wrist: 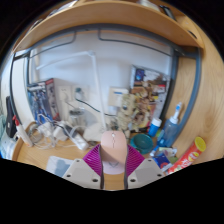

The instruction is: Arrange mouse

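A pale pink mouse (pixel 113 149) sits between my gripper's (pixel 112 160) two fingers, its rear end between the magenta pads (pixel 94 159). Both pads press on its sides and it is held above the wooden desk (pixel 60 160). The mouse's front end points away from me, toward the back of the desk. Its underside is hidden.
Clutter lines the back of the desk: boxes and cables at the left (pixel 45 105), a patterned box (pixel 148 95), a teal round tub (pixel 143 143), a blue bottle (pixel 172 128) and a red-and-yellow tube (pixel 185 155) at the right. A wooden shelf (pixel 110 25) runs overhead.
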